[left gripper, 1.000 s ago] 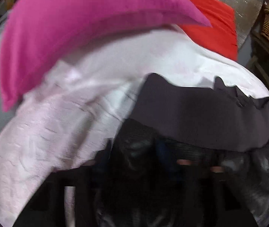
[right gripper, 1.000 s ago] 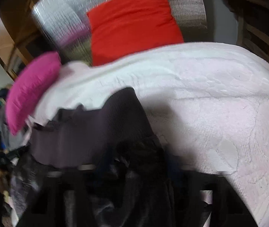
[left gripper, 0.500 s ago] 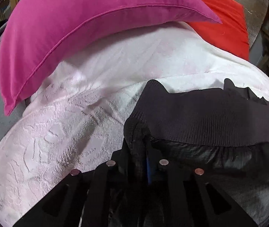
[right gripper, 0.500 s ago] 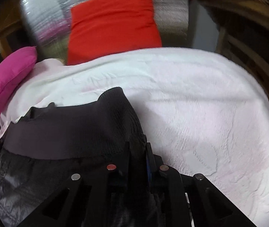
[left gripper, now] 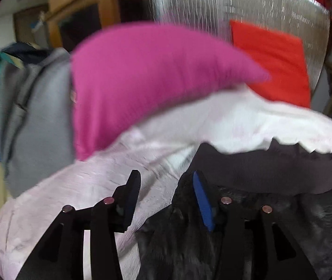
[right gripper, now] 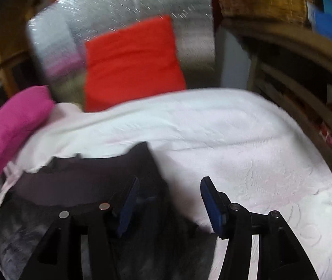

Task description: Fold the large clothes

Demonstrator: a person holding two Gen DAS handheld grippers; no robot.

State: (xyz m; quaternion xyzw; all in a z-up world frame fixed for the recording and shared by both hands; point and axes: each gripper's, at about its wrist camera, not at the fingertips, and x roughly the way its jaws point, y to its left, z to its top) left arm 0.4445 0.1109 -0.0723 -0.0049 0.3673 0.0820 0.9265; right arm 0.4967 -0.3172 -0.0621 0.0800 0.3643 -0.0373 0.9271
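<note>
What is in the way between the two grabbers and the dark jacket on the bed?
Nothing visible. The dark jacket lies right below the left hand-held gripper and the right hand-held gripper, both open. The pink pillow sits farther back.

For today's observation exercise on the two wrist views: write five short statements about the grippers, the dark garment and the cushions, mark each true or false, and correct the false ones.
1. The left gripper stands open with nothing between its pads. True.
2. The right gripper is clamped on the dark garment. False: its jaws have just been opening and grip nothing.
3. The dark garment lies on the white bedspread. True.
4. The pink cushion lies on top of the garment. False: it sits beyond it, apart.
5. The red cushion leans against a silver padded panel. True.
</note>
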